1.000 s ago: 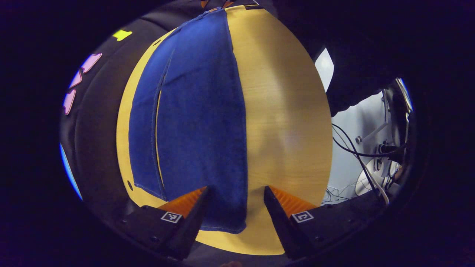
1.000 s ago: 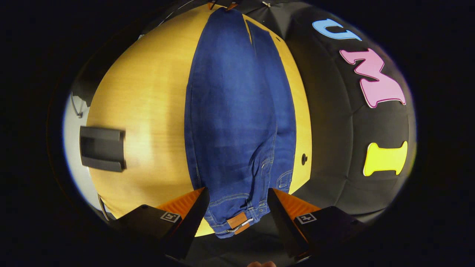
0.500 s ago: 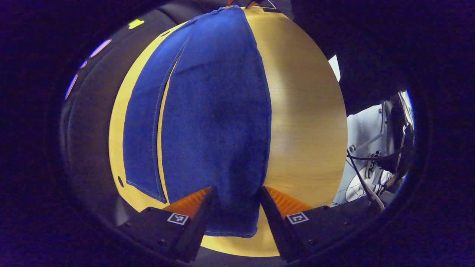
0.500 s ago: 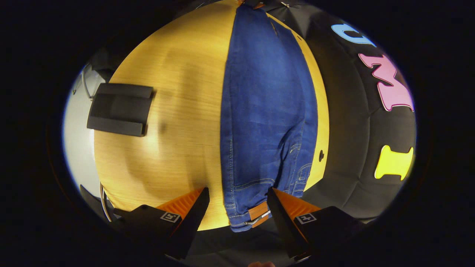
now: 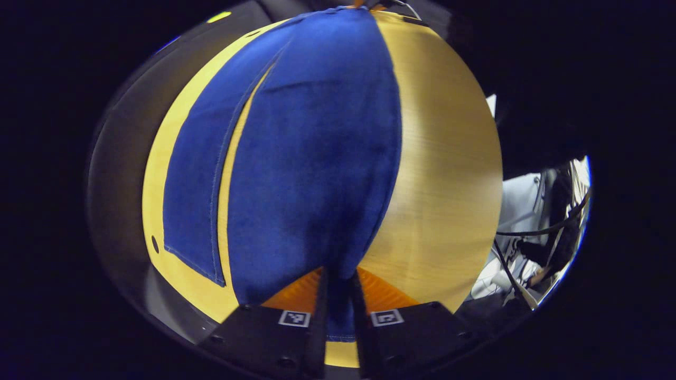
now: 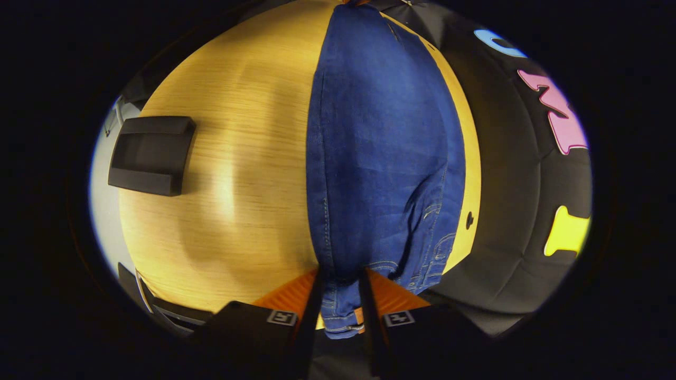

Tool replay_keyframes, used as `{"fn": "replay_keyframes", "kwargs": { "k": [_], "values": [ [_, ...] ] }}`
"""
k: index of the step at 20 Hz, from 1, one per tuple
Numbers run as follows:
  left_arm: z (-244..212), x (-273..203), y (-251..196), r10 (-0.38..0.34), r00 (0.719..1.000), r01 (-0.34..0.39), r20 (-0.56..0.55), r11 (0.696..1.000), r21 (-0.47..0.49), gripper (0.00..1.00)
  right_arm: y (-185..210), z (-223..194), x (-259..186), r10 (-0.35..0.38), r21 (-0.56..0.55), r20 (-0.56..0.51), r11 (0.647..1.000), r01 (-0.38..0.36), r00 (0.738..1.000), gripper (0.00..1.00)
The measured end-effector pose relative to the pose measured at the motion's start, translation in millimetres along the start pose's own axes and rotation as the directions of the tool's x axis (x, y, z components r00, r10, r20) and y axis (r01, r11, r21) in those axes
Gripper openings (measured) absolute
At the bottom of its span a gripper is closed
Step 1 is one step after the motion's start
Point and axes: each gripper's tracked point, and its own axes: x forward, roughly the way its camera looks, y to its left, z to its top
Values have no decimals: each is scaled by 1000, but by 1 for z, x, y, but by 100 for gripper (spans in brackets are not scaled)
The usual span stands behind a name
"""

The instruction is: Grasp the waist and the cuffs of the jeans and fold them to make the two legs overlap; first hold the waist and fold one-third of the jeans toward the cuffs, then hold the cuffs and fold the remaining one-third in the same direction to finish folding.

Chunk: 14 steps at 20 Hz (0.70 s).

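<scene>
**Both grippers clamped on the jeans, one at each end**

I have the blue denim jeans (image 5: pixel 311 158) laid out lengthwise on the round light-wood table (image 5: pixel 449 174), legs not yet overlapped. In the left gripper view a narrow strip of table shows between the wide near leg and the thinner far leg (image 5: pixel 195 179), whose hem lies flat near the table edge.

My left gripper (image 5: pixel 338 301) is pinched together on the cuff end of the near leg. Both fingers press the denim between them, and the hem pokes out below the tips. The fabric just ahead of the grip bunches up into a slight ridge.

My right gripper (image 6: pixel 340 298) is clamped on the waist end of the jeans (image 6: pixel 380 158). The waistband with its contrast stitching sits between the closed fingers, and a tan patch peeks out at the band. Pocket stitching (image 6: pixel 435 248) is visible just right of the grip, near a small dark hole in the table (image 6: pixel 469 219).

In the right gripper view a black rectangular tray-like block (image 6: pixel 150 155) sits on the table well apart from the jeans. In the left gripper view, cables and pale equipment (image 5: pixel 538 232) show beyond the table edge; the detail is too blurred for me to tell more.
</scene>
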Motion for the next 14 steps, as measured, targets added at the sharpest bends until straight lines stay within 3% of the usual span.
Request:
{"fn": "replay_keyframes", "kwargs": {
  "k": [1,2,3,5,6,7,8,14],
  "values": [
    [0,0,5,10,1000,-10,7,1000,-2,19,0,1,1,8,30,-9,1000,-8,1000,29],
    [3,-2,5,10,1000,-10,5,1000,-8,8,-3,0,2,6,55,-36,998,-4,999,28],
    [0,-2,6,9,1000,-9,5,1000,-23,7,-3,-1,5,12,91,-46,996,-8,999,17],
    [0,0,3,-12,1000,12,-4,998,-64,6,-6,-3,6,22,180,-62,984,-10,998,14],
    [0,-1,1,-33,999,32,-7,995,-90,6,-6,-3,6,26,204,-69,979,-12,997,5],
    [-1,-1,1,-53,999,52,-7,992,-114,6,-9,-2,6,34,227,-72,974,-16,997,10],
    [0,-2,0,-72,997,71,-3,988,-135,6,-13,-3,5,34,253,-73,967,-14,997,5],
    [11,-30,12,-148,988,156,51,960,-233,6,-50,-2,-25,-64,461,-48,884,79,997,5]
  ]
}}
